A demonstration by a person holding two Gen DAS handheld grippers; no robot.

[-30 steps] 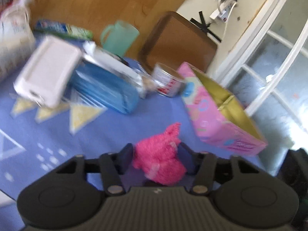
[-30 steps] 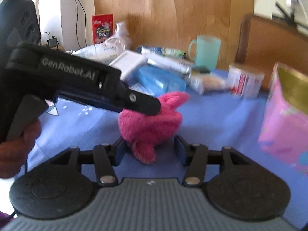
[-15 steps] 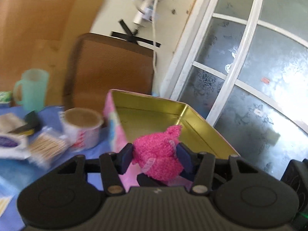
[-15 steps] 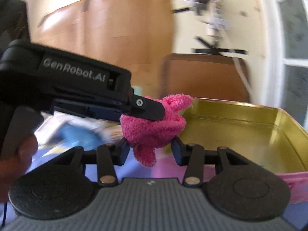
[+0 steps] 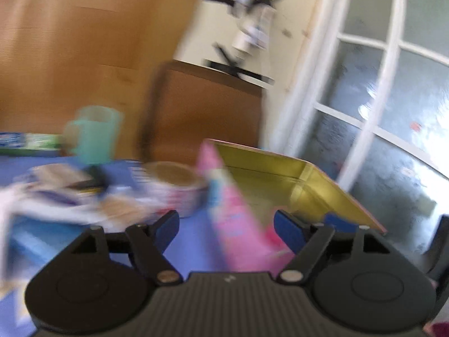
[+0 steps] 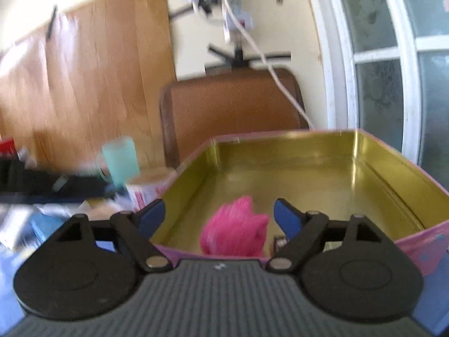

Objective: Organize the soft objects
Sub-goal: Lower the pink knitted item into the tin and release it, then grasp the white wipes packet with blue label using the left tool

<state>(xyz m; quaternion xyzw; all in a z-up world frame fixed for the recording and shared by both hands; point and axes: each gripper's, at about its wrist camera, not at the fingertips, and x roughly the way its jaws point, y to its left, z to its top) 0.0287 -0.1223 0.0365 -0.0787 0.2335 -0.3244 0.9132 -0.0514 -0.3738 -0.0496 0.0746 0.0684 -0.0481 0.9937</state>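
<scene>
Wood panelling and a frosted glass door stood behind a blue-clothed desk [image 5: 193, 255] as both sets of jaws spread apart over a pink tin.

Jaws of the right gripper [image 6: 219, 216] were opening, the blue pads clear of the fuzzy pink toy [image 6: 235, 231], which sat low between them inside the gold-lined pink tin [image 6: 280, 174], against its near wall. Jaws of the left gripper [image 5: 226, 224] were opening too, with nothing pressed between the pads; the tin's pink side [image 5: 233, 224] showed straight ahead through the gap. Left of both jaws lay a teal mug [image 5: 94, 136], a round can [image 5: 176, 188] and blurred packets; no writing could be read. A brown chair back [image 6: 233, 106] rose beyond the tin. Both grippers pointed slightly downward.
</scene>
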